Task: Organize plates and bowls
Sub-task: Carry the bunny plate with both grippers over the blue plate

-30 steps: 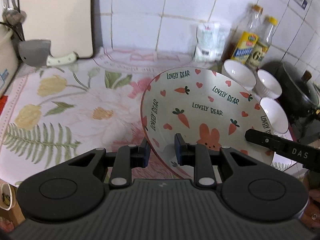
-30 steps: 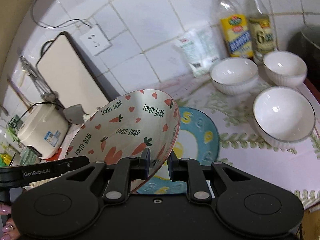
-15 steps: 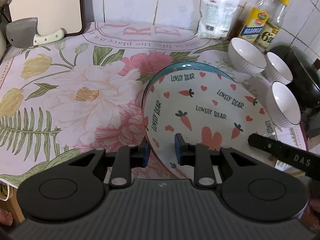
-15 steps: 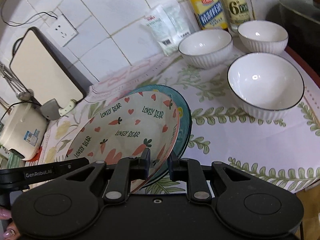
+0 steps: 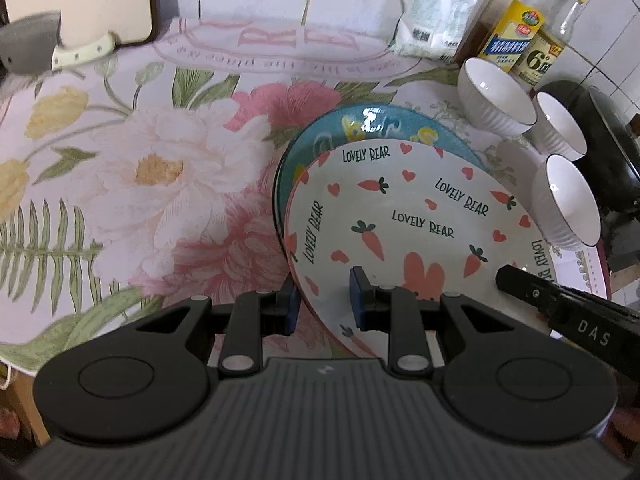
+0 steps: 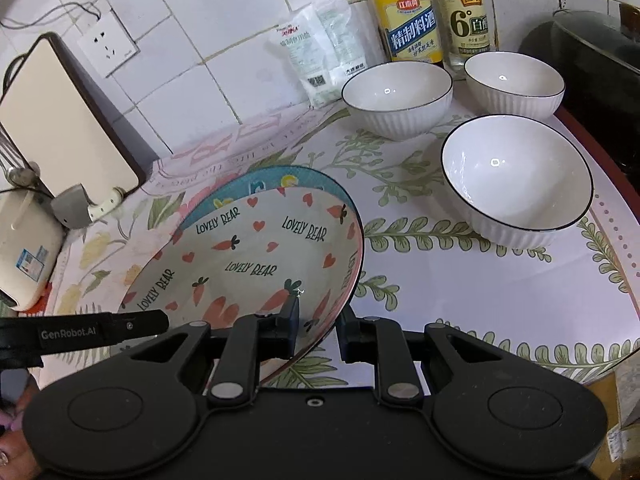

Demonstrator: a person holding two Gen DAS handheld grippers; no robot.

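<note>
Plate [image 5: 404, 220] with carrot print held from both near edges: my left gripper [image 5: 323, 300] clamps its left rim, my right gripper [image 6: 316, 326] its right rim, both jaws clenched on it. It hangs tilted, far edge low, directly over the blue plate [image 5: 360, 128] on the desk [image 5: 140, 160]. Remaining gap unclear. Three white bowls [image 6: 516, 180] sit far right.
</note>
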